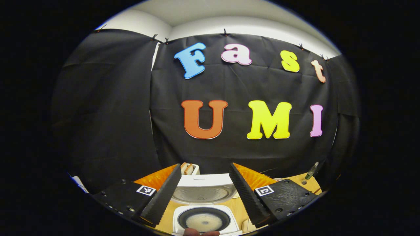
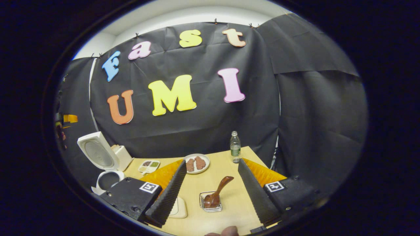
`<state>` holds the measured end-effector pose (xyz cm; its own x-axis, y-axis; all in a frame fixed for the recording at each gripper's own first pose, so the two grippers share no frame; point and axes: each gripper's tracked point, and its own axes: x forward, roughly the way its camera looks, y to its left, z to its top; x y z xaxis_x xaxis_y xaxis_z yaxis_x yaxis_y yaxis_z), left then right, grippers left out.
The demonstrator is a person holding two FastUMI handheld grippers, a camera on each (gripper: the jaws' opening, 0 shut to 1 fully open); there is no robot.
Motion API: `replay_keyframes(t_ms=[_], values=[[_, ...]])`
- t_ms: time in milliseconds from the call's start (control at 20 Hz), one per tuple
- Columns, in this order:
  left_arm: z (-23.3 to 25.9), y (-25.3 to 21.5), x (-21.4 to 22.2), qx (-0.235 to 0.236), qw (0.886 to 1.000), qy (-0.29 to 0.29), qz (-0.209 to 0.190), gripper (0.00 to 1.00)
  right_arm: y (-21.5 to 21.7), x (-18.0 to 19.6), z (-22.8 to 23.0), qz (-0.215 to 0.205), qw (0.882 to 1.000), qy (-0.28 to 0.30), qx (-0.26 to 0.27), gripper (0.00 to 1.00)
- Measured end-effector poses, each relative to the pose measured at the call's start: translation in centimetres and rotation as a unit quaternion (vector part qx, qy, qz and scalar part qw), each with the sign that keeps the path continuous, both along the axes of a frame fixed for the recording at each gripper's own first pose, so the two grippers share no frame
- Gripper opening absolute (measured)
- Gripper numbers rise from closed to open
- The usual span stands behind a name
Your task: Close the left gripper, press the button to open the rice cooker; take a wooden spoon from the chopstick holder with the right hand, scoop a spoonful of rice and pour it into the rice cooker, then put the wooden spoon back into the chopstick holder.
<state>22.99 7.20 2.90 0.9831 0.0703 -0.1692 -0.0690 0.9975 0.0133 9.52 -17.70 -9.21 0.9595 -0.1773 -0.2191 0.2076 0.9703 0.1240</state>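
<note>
Down at the bottom of both views each claw sits spread wide holding nothing, the left gripper (image 1: 205, 190) framing the rice cooker (image 1: 205, 220) with its lid up, the right gripper (image 2: 210, 188) framing the wooden spoon (image 2: 217, 193) in its holder (image 2: 211, 206) on the table (image 2: 236, 200).

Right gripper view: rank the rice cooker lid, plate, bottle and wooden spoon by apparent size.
1. Rice cooker lid, clearly largest.
2. Wooden spoon and bottle look about equal; the spoon is nearer the camera, so unranked.
3. Plate, foreshortened flat, so unsure.
</note>
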Motion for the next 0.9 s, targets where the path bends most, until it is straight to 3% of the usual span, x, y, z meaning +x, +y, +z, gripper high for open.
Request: replay_keyframes(t_ms=[300,550,900], values=[[-4.3,2.7,5.9,-0.007,0.998,0.061,0.01,0.94,-1.0,-3.9,0.0,-0.043,0.999,0.008,-0.009,1.0],[-6.3,3.5,7.8,-0.022,0.995,0.091,0.019,0.95,-1.7,-5.4,-1.0,-0.077,0.997,0.02,0.003,1.0],[-8.2,2.5,6.3,-0.026,0.99,0.142,0.009,0.97,0.7,-3.8,-1.0,-0.049,0.999,0.017,0.01,1.0]])
